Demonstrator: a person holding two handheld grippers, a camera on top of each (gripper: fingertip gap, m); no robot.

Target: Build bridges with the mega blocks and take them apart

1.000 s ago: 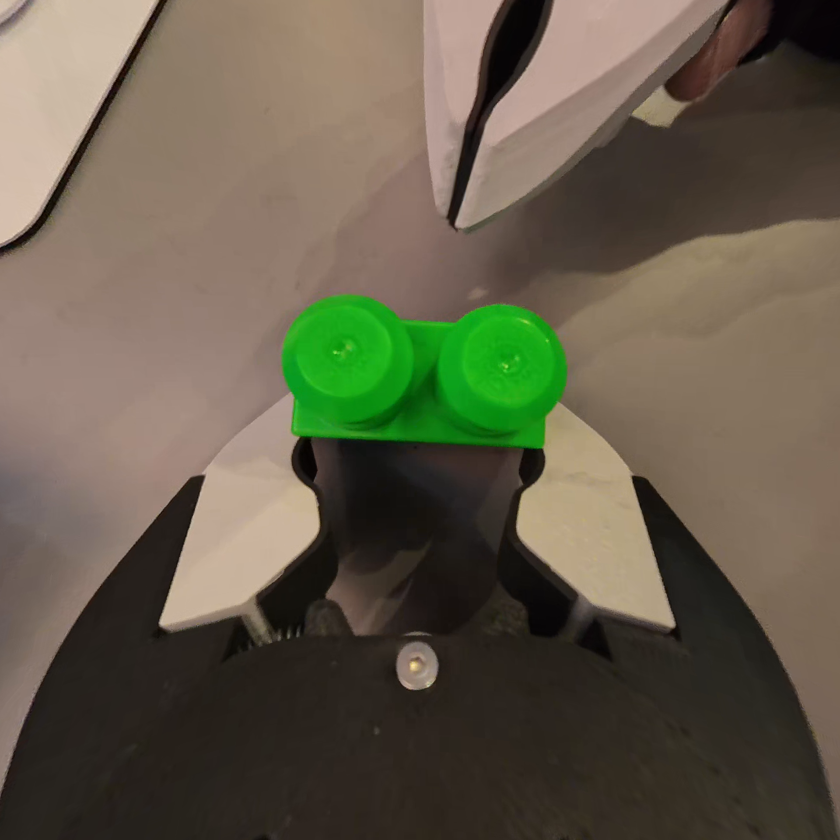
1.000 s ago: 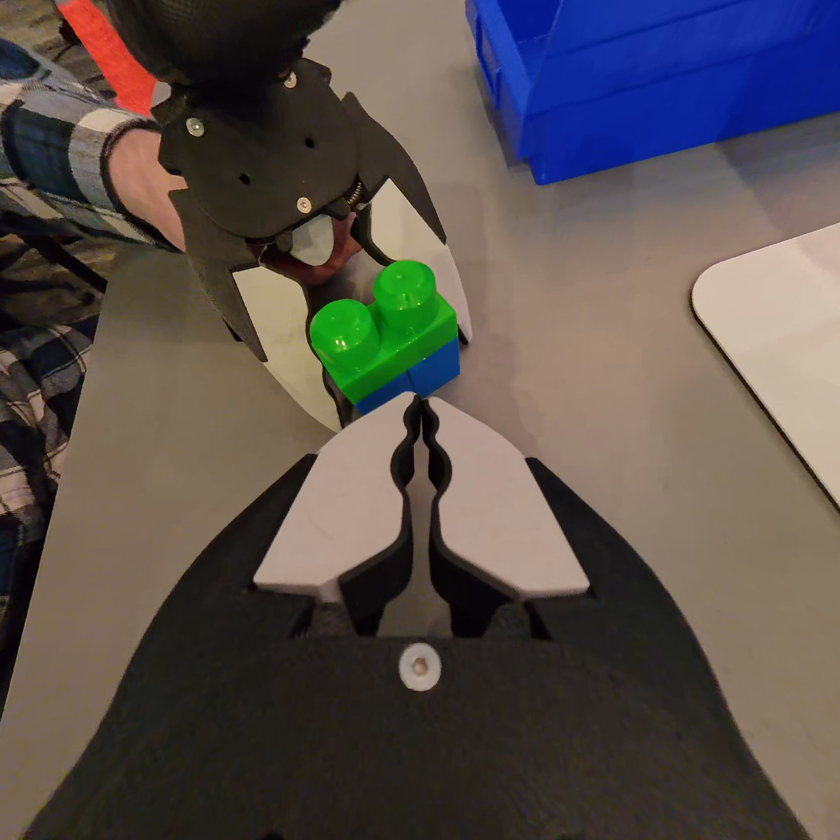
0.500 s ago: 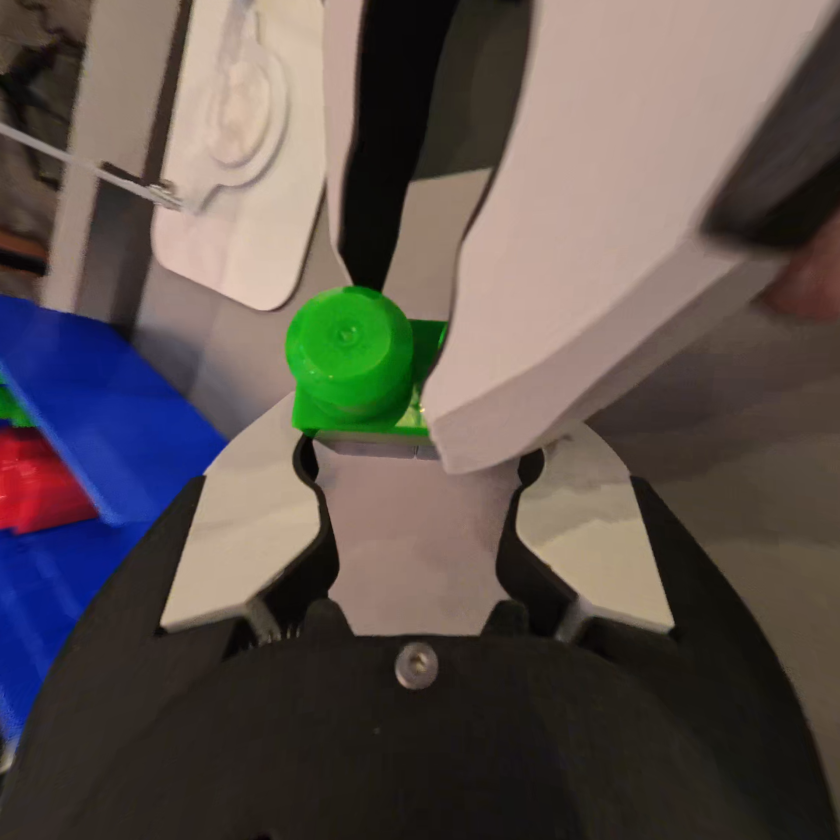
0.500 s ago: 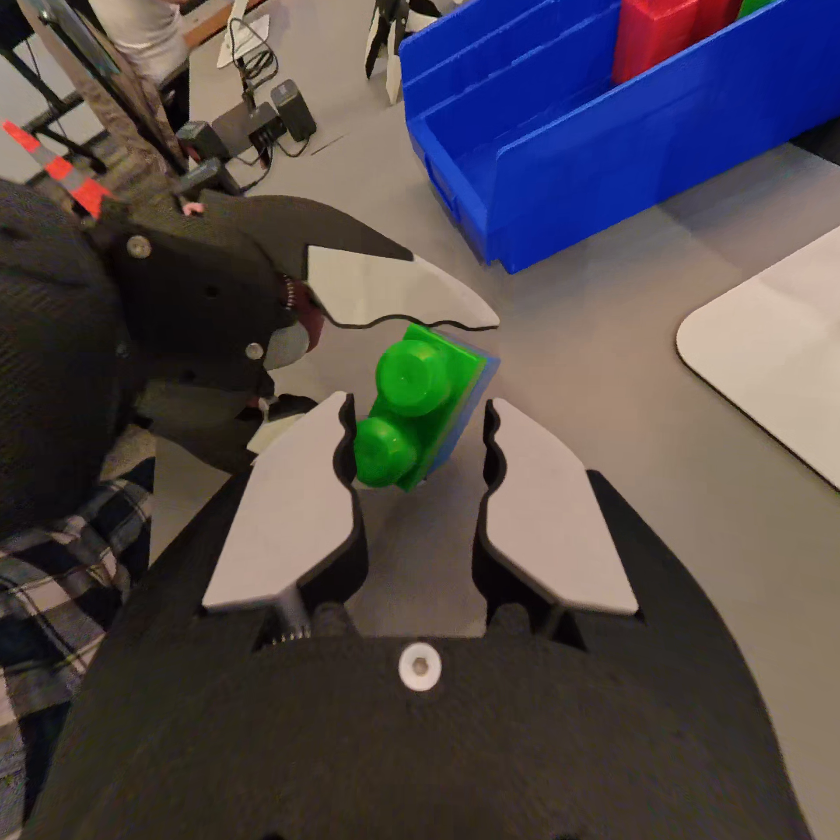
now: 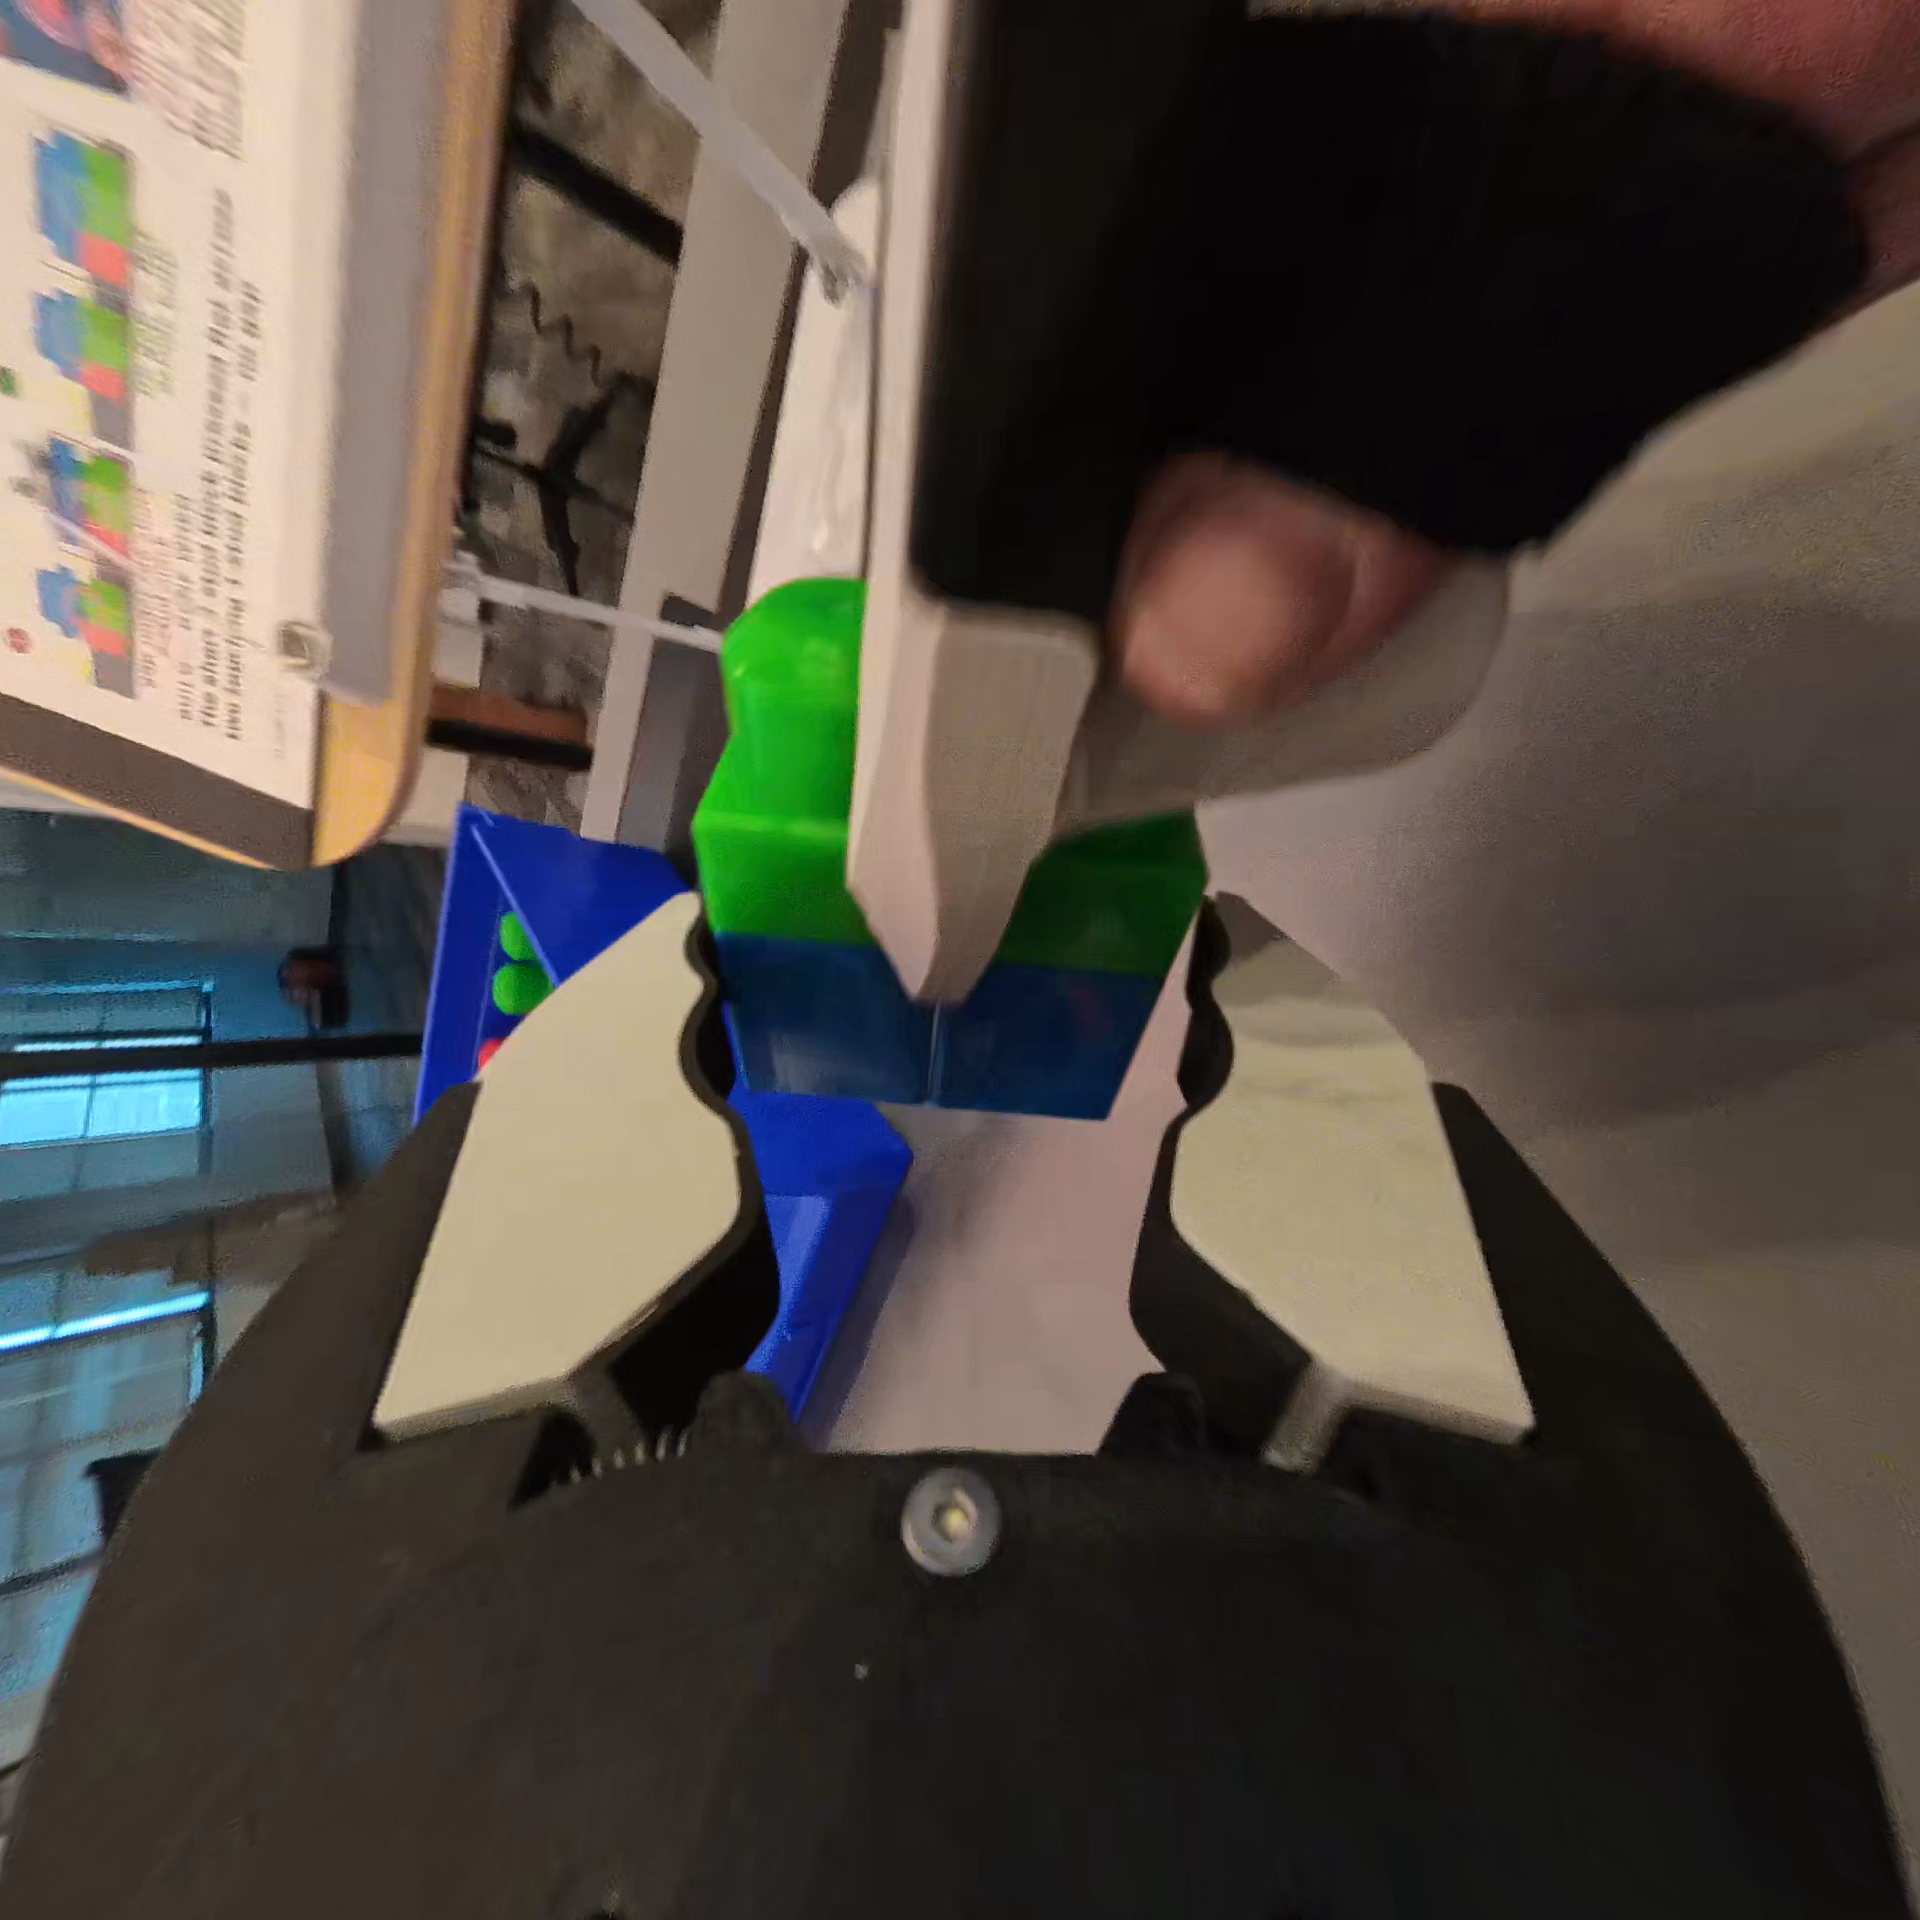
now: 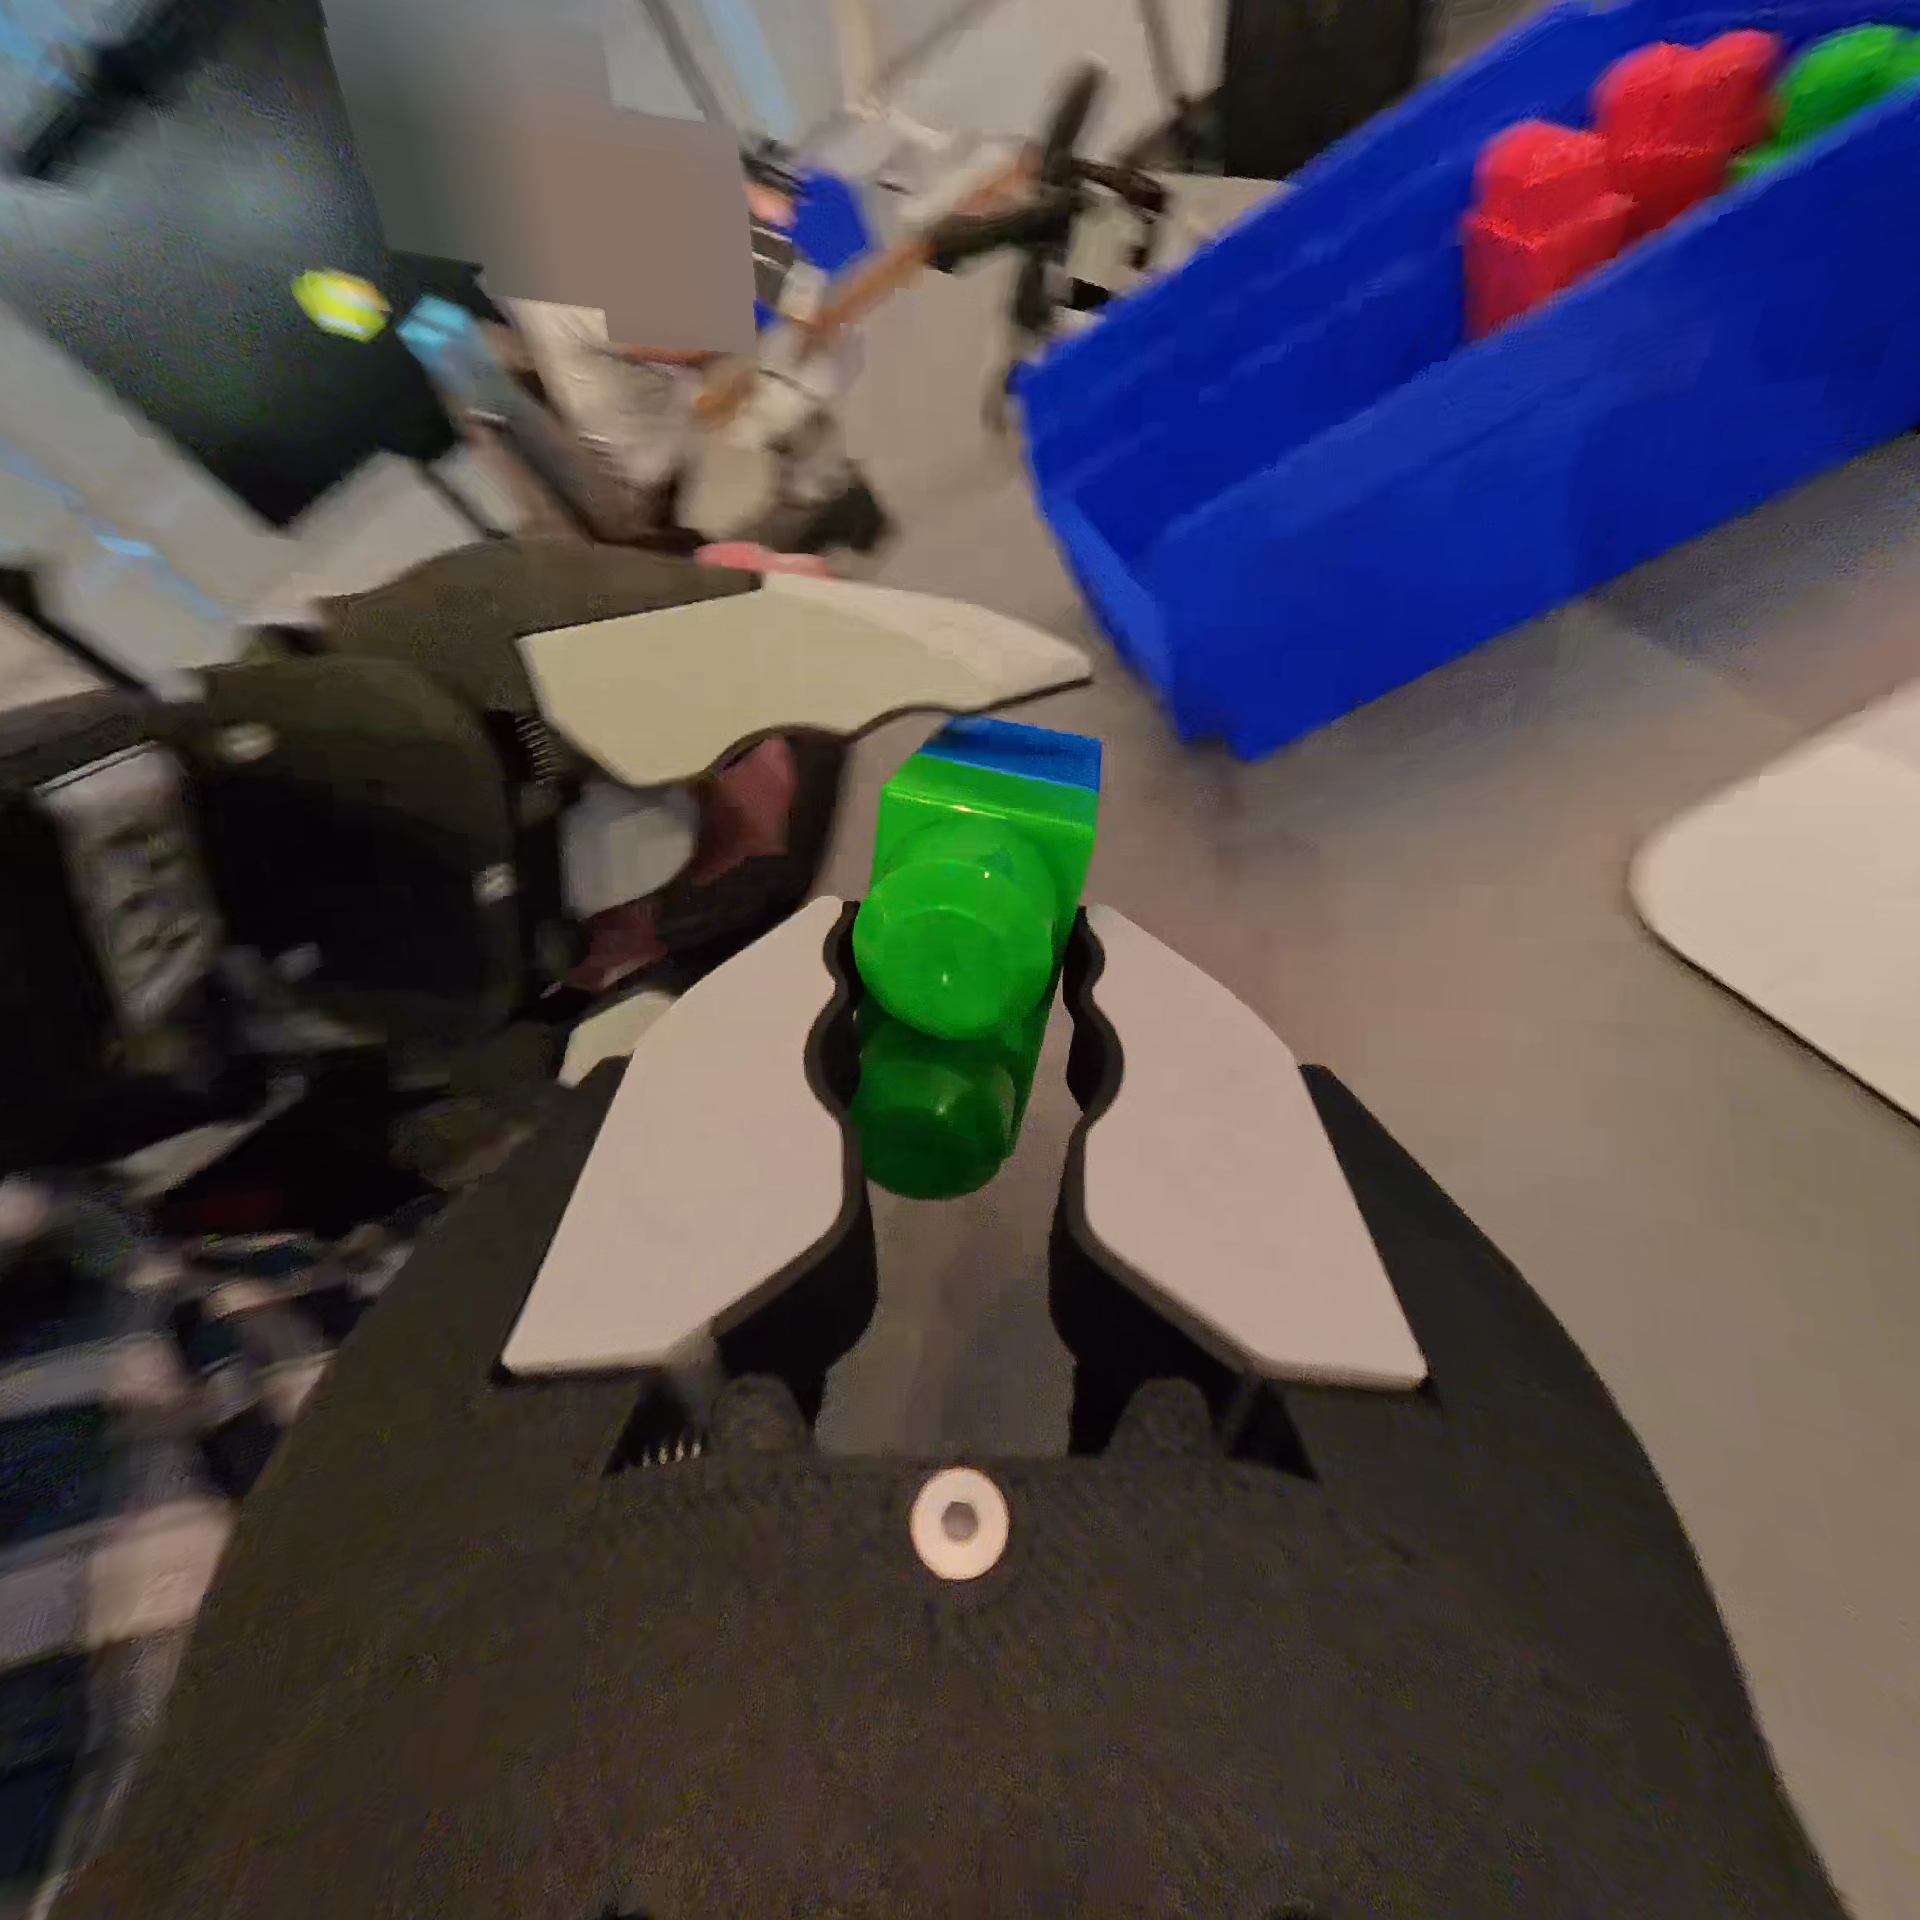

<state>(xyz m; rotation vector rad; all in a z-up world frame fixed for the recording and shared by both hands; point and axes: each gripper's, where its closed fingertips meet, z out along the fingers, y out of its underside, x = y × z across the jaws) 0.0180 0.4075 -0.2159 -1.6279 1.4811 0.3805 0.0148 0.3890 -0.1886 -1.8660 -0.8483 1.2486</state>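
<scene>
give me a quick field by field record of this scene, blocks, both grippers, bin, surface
held piece: green block stacked on blue blocks, lifted off the table
left gripper: jaws shut across the blue blocks' ends
right gripper: jaws shut on the green block's sides, studs facing its camera
bin: blue bin holding red blocks and green ones
surface: grey table, white mat at right
background: instruction board, blurred

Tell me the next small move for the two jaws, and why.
Probably pull the grippers apart: the right gripper clamps the green block and the left gripper clamps the blue blocks beneath, so the stack looks ready to be split.
</scene>
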